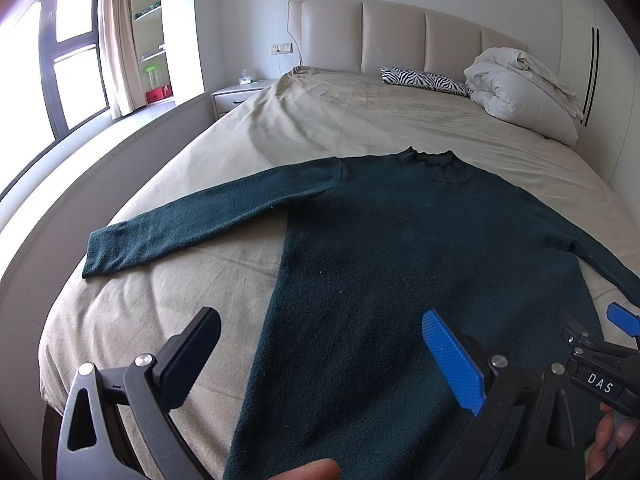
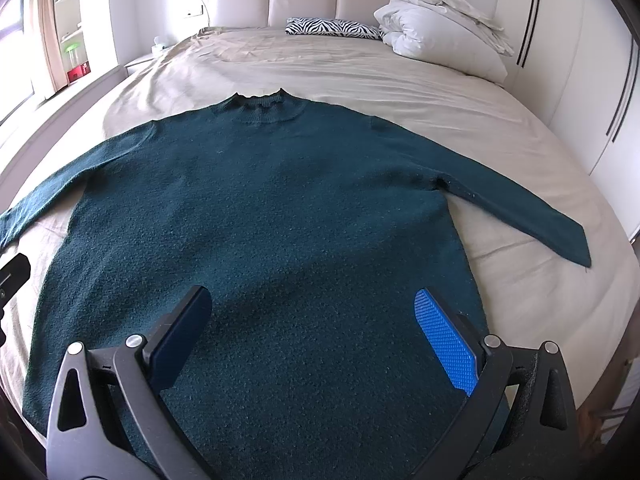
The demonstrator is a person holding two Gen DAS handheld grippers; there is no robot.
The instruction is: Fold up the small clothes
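A dark green knitted sweater [image 1: 400,248] [image 2: 260,208] lies flat on the bed, collar toward the headboard, both sleeves spread out sideways. My left gripper [image 1: 320,360] hovers open over the sweater's lower left edge, nothing between its fingers. My right gripper [image 2: 316,344] hovers open above the lower middle of the sweater, also with nothing in it. The right gripper's tip shows in the left wrist view [image 1: 622,320], and a bit of the left gripper shows at the left edge of the right wrist view [image 2: 14,272]. The sweater's bottom hem is hidden below both grippers.
The bed has a beige sheet [image 1: 320,120] [image 2: 360,72] and a padded headboard [image 1: 400,32]. A zebra pillow [image 1: 424,80] and a white bundled duvet [image 1: 520,88] lie at the head. A nightstand [image 1: 236,94] and window [image 1: 40,72] are to the left, wardrobe doors [image 2: 600,80] to the right.
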